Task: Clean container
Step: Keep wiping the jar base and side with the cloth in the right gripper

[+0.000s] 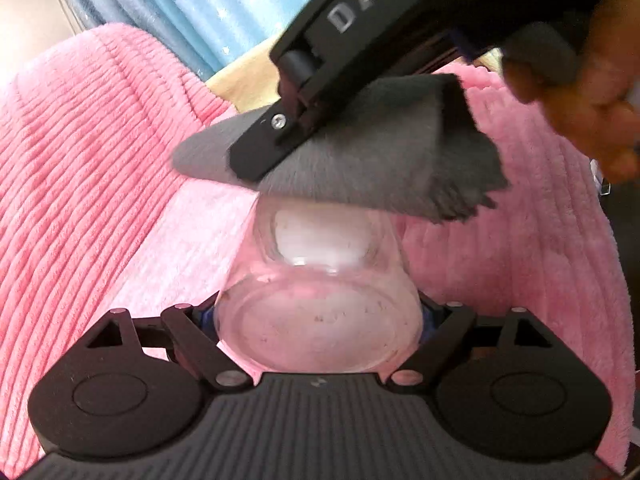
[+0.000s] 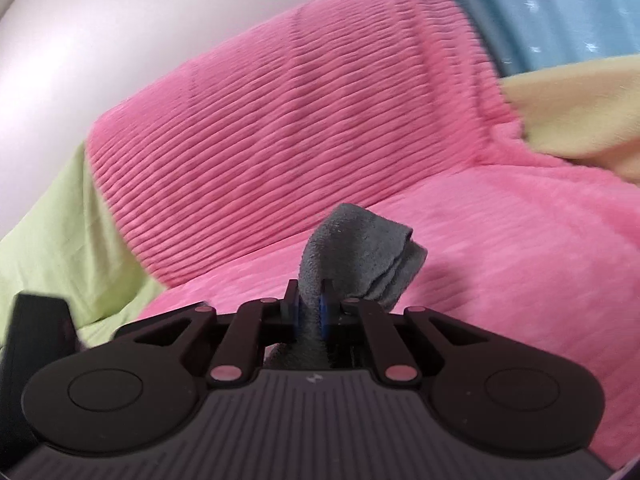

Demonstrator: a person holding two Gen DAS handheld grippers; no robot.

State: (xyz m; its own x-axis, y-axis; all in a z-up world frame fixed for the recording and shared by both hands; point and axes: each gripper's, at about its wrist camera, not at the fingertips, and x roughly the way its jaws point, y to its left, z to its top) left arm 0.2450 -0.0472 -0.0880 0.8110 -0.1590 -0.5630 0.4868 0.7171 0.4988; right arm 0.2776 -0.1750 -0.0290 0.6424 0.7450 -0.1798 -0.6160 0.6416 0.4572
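Your left gripper (image 1: 318, 312) is clamped on a clear glass jar (image 1: 320, 300), its jaws pressed against the jar's sides at 9 and 3 o'clock of the glass. The jar lies along the fingers, base toward the camera and mouth pointing away toward 12 o'clock. Small brownish specks show on the glass near the base.

Your right gripper (image 2: 316, 308) is pinching a grey cloth (image 2: 356, 256), jaws drawn close with the fabric squeezed between them; a bunched fold stands up past the fingertips toward 1 o'clock. In the left wrist view, that same gripper (image 1: 276, 140) comes in from 1 o'clock, and the grey cloth (image 1: 380, 160) drapes over the far end of the jar, touching its mouth and hiding the rim. Your hand (image 1: 592, 92) shows at 2 o'clock on the gripper's handle.

Behind everything lies a pink ribbed blanket (image 1: 88, 152). A light blue curtain (image 1: 200, 8) hangs at 11 o'clock in the left view. In the right view, a green fabric (image 2: 60, 232) sits at 9 o'clock and a yellow fabric (image 2: 580, 112) at 2 o'clock.
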